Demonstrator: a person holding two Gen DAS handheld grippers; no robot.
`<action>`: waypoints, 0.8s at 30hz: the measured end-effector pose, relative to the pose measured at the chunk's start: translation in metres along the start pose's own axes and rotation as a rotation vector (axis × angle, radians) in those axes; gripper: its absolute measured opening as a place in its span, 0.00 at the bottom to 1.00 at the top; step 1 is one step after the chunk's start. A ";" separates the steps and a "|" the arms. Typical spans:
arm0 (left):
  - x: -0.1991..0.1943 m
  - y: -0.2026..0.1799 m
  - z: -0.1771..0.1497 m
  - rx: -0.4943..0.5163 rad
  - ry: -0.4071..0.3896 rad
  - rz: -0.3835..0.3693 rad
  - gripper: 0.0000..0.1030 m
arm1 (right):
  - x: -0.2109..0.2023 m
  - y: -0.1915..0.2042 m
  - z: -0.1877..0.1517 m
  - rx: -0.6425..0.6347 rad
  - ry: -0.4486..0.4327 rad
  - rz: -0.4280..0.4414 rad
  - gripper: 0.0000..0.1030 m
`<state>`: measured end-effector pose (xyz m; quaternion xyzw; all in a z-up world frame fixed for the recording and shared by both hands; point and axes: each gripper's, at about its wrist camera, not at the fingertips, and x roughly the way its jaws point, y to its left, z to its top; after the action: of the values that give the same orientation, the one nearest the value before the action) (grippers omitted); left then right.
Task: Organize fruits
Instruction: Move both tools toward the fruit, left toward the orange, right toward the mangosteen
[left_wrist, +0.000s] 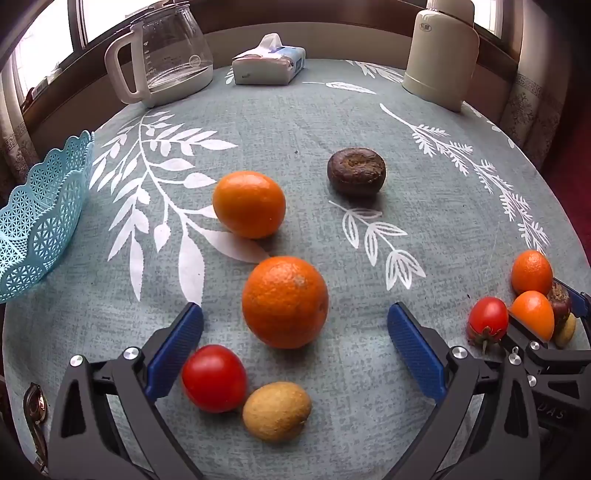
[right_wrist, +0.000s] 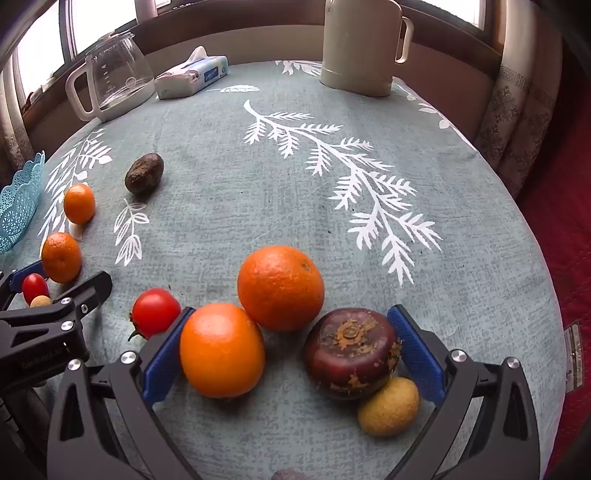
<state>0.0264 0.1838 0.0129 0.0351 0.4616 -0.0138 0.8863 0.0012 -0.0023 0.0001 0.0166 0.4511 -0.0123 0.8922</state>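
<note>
On the leaf-print tablecloth (left_wrist: 295, 122) fruit lies in two clusters, none in the blue lace basket (left_wrist: 40, 221) at far left yet. Risk: my left gripper (left_wrist: 295, 328) straddles the big orange (left_wrist: 285, 302) with a cherry tomato (left_wrist: 213, 378) and a longan (left_wrist: 277, 410) crowded at its base; closing could nudge them rolling, and the round orange may squirt out of the pads. Same on the right: my right gripper (right_wrist: 291, 347) brackets a persimmon-like orange fruit (right_wrist: 222, 350) and a mangosteen (right_wrist: 351, 352) together, so I'd pinch two at once. Both grippers are spread wide, holding nothing, low and angled down toward the table, side by side. Another orange (right_wrist: 280, 288) sits just beyond the right one's tips.
</note>
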 end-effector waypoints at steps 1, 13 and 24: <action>0.000 0.000 0.000 -0.001 0.000 0.000 0.98 | 0.000 0.000 0.000 -0.001 0.001 0.001 0.95; -0.001 0.008 -0.002 -0.004 -0.001 0.000 0.98 | 0.000 0.001 0.000 -0.003 -0.005 0.005 0.95; -0.015 0.016 -0.005 -0.066 -0.070 0.012 0.98 | -0.010 -0.004 -0.005 0.010 -0.050 0.075 0.95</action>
<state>0.0145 0.1996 0.0234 0.0080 0.4303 0.0056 0.9026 -0.0084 -0.0060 0.0052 0.0376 0.4276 0.0186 0.9030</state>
